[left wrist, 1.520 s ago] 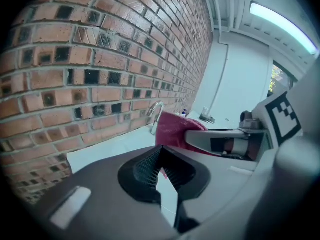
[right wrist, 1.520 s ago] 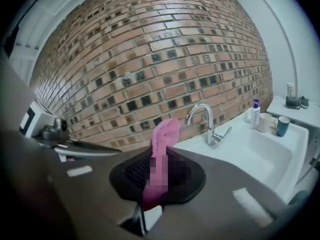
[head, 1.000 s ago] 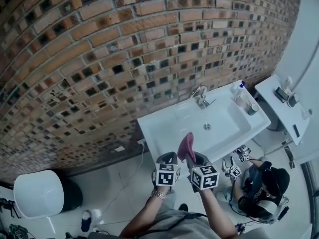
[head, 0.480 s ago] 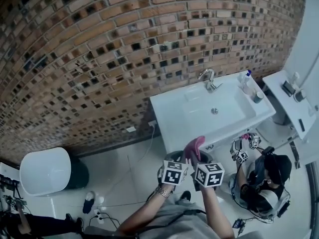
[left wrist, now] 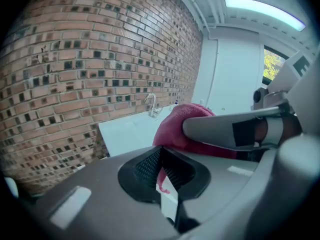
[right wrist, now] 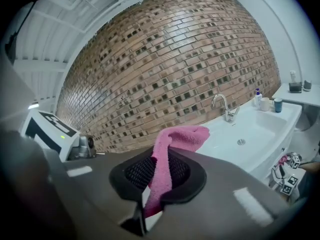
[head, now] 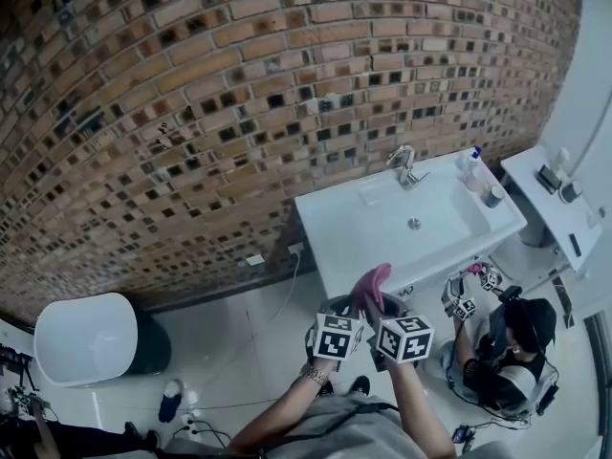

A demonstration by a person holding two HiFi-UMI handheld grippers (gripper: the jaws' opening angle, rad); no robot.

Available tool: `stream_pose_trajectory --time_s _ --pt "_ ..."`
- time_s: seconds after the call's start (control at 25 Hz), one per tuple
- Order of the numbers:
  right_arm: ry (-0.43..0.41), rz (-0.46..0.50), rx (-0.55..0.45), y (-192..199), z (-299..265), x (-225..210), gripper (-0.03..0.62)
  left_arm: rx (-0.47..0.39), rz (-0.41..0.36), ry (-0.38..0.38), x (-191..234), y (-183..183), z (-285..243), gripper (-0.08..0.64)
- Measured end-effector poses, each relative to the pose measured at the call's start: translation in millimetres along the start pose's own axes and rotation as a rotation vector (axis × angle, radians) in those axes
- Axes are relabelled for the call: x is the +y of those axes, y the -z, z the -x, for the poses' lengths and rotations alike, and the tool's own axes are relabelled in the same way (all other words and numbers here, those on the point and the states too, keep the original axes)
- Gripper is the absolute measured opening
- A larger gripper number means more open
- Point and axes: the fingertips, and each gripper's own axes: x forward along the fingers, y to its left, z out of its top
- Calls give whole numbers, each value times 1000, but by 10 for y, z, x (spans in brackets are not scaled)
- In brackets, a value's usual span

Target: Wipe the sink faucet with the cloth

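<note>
The right gripper (right wrist: 159,170) clenches its fingers on the pink terry cloth (right wrist: 177,136), in the air well short of the white rectangular sink (head: 344,232) and its chrome faucet (head: 405,168). The left gripper (left wrist: 161,170) has its fingers pressed together, empty.

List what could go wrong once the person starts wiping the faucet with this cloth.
1. The right gripper pinches only a narrow strip of the cloth; rubbing the faucet might tug it free.
2. Bottles stand on the sink rim close beside the faucet; a wide sweep could knock them over.
</note>
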Motion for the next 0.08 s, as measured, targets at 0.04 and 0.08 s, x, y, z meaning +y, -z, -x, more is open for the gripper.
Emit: stream_pose_trajectory --time_s 0.04,0.08 --pt "-7 10 9 33 -12 59 27 1 14 -4 40 39 31 18" --pt "-14 21 18 65 -26 120 27 2 29 -8 80 77 62 18"
